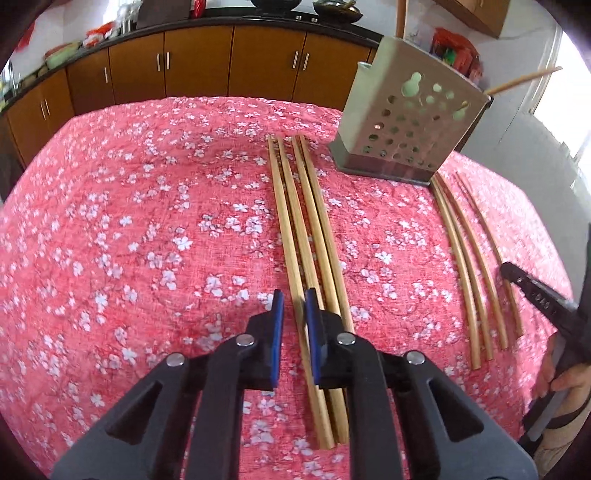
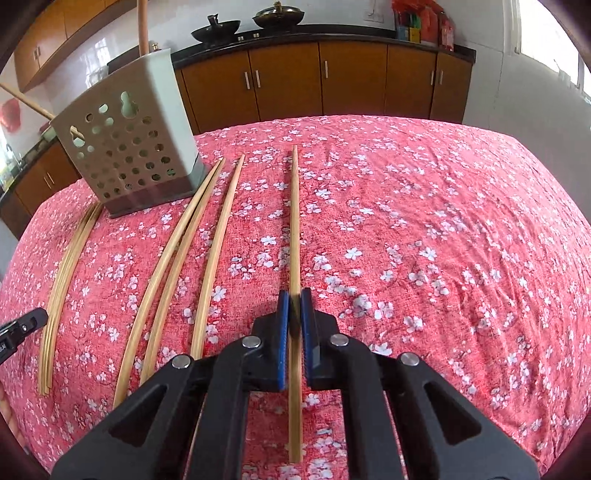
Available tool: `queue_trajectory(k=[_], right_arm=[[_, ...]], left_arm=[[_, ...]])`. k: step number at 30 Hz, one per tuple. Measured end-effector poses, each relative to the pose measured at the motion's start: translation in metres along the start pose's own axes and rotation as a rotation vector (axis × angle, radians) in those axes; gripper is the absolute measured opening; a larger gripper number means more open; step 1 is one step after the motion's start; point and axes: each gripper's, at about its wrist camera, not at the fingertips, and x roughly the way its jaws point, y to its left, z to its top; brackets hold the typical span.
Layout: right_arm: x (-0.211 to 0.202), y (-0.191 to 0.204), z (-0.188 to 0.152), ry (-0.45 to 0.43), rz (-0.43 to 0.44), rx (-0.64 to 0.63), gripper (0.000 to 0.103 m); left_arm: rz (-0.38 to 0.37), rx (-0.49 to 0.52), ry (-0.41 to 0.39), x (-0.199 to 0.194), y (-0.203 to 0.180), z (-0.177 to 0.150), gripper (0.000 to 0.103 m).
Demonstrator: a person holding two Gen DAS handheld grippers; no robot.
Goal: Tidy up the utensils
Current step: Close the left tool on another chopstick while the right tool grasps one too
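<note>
Four wooden chopsticks [image 1: 306, 240] lie side by side on the red flowered cloth [image 1: 147, 221]. My left gripper [image 1: 294, 301] straddles the leftmost chopstick [image 1: 286, 221]. That chopstick rests against the right pad, and cloth shows between it and the left pad. In the right wrist view, my right gripper [image 2: 294, 302] is shut on a single chopstick [image 2: 294, 221] that lies on the cloth. Three more chopsticks [image 2: 218, 240] lie to its left. The perforated grey holder [image 2: 129, 147] stands at the back left with two sticks in it.
The holder [image 1: 410, 125] stands beyond both chopstick groups. The right gripper's tip [image 1: 517, 275] and a hand [image 1: 565, 384] show at the right edge. Brown cabinets [image 2: 351, 81] and dark woks [image 2: 280, 16] line the far wall past the table edge.
</note>
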Motion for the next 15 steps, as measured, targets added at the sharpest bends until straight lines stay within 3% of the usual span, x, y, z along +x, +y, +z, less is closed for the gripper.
queue_trajectory(k=[7,11,15], right_arm=[[-0.004,0.002,-0.007,-0.007,0.003,-0.017,0.008],[0.000,0.000,0.000,-0.008,-0.003,-0.017,0.008],[0.008,-0.010,0.008,-0.026,-0.002,0.033,0.008]], left_arm=[[0.040,0.014,-0.002,0.009,0.006,0.010,0.009],[0.052,-0.071,-0.037,0.018,0.032,0.029,0.008],[0.035,-0.078,-0.071,0.018,0.045,0.032,0.009]])
